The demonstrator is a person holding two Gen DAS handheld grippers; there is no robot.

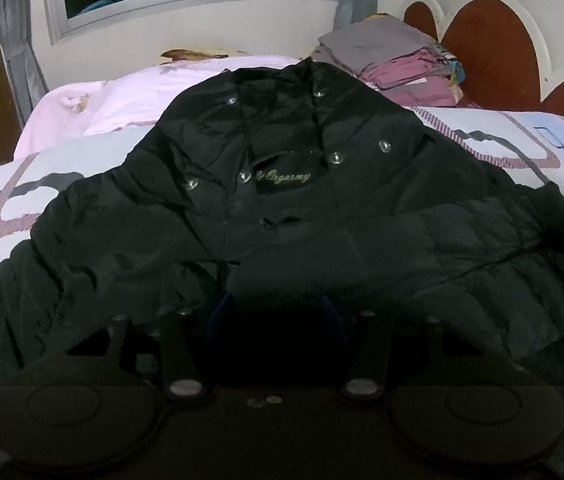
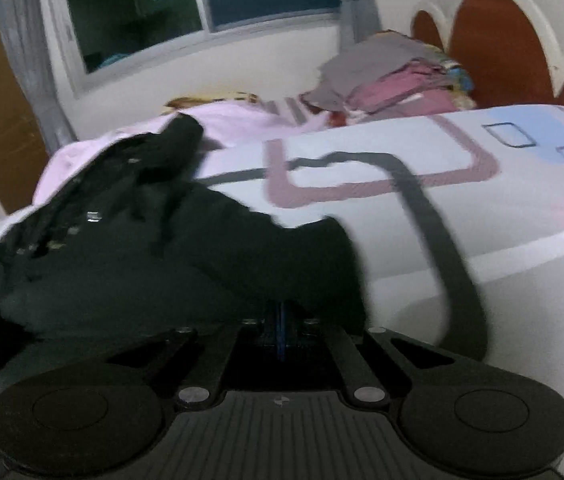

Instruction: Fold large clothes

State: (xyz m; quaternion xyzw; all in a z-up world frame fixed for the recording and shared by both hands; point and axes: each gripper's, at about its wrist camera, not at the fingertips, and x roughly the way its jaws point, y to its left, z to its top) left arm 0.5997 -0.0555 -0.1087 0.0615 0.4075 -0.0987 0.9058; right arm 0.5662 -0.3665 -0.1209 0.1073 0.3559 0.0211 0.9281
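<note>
Left wrist view: the black padded jacket lies spread over the patterned bedspread, filling the middle of the frame, collar and snap buttons toward the top, quilted sleeves running off to lower left and right. It looks soft, puffy and fairly light, with a slick nylon shell that will probably slide between the pads — better to take a seam, hem or cuff edge than the bulging padding. The left gripper sits at the bottom centre with its jaws parted, blue pads faintly visible on either side of a dark fold. Whether cloth is actually pinched I cannot tell, since black on black swallows the detail there.

Right wrist view: the jacket occupies the lower left, blurred, one dark end reaching to the bottom centre. The right gripper has its jaws drawn together, and the fabric edge meets them right there, so it reads as clamped on the jacket's edge — though which part it is, cuff or hem, stays unclear in the blur. A stack of folded clothes sits upper right by the headboard.
</note>
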